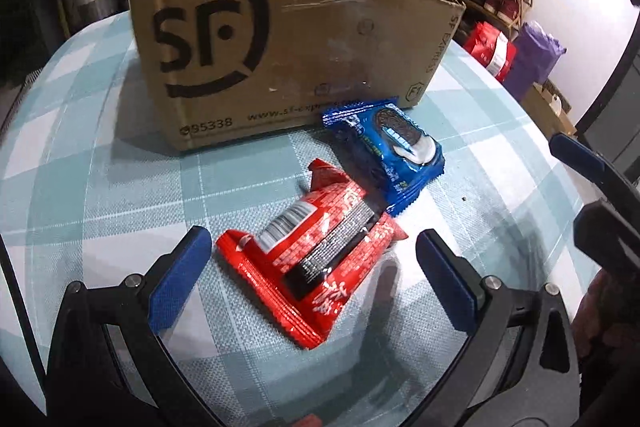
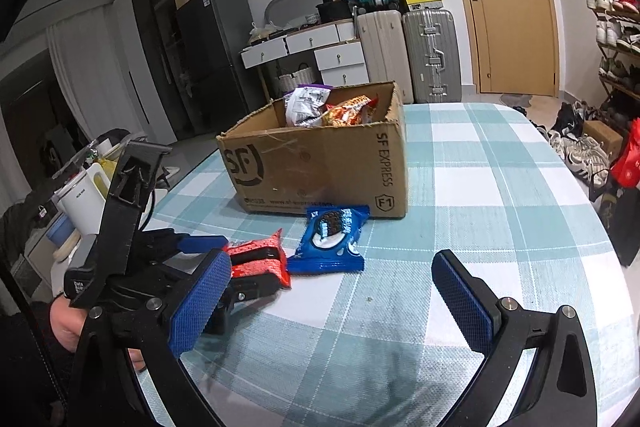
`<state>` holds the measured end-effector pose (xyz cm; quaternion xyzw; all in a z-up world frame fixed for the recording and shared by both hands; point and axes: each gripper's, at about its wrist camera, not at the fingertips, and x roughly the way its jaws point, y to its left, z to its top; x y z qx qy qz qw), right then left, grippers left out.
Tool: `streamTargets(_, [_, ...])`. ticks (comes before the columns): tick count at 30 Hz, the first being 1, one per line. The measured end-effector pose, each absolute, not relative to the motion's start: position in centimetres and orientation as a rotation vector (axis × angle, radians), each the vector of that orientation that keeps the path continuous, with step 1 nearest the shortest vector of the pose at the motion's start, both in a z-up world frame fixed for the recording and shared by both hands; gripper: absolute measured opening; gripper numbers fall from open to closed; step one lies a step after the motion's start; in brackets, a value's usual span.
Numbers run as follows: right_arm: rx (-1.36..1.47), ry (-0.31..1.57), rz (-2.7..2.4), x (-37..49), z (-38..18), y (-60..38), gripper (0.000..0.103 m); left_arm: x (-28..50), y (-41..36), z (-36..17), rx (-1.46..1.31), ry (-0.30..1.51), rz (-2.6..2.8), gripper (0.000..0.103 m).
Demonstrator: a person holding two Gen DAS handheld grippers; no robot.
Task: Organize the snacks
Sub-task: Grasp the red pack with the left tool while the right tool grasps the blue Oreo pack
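A red snack packet (image 1: 308, 259) lies on the checked tablecloth, partly between the spread fingers of my left gripper (image 1: 312, 247), which is open and straddles its near half. A blue cookie packet (image 1: 390, 151) lies just beyond it, against the cardboard box (image 1: 288, 47). In the right wrist view the red snack packet (image 2: 260, 261), the blue cookie packet (image 2: 332, 241) and the cardboard box (image 2: 320, 163) with several snack bags inside sit ahead. My right gripper (image 2: 332, 291) is open above bare cloth, right of the left gripper (image 2: 208, 247).
The table (image 2: 500, 187) carries a teal and white checked cloth. Suitcases (image 2: 428, 55), white drawers and a door stand behind. A shoe rack (image 2: 616, 39) and bags line the right. A white kettle (image 2: 84, 199) sits off the left edge. A hand (image 2: 64, 327) holds the left gripper.
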<state>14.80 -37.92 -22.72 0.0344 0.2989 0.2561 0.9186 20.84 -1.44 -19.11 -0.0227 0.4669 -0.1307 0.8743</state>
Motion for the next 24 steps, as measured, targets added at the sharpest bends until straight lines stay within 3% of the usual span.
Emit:
streamTargets(6, [0.077,0.613,0.518,14.8,-22.8,-38.3,0.102,22.2,-2.6,-19.1,-0.024,0.968,-0.295,0.08])
streamTargets(9, [0.085,0.618,0.519,14.9,-23.0,-38.4,0.102,22.4,-2.6,-18.9,-0.027,0.956,-0.307,0.052])
streamTargets(10, [0.084,0.619,0.518,14.9,-23.0,-38.4,0.102,22.3,-2.7,-18.9,-0.027,0.954,-0.309,0.048])
streamTargets(24, [0.079,0.627,0.507,14.7,-22.9,-38.3,0.102,21.2,-0.8,-19.1,-0.08,0.957,-0.307,0.046])
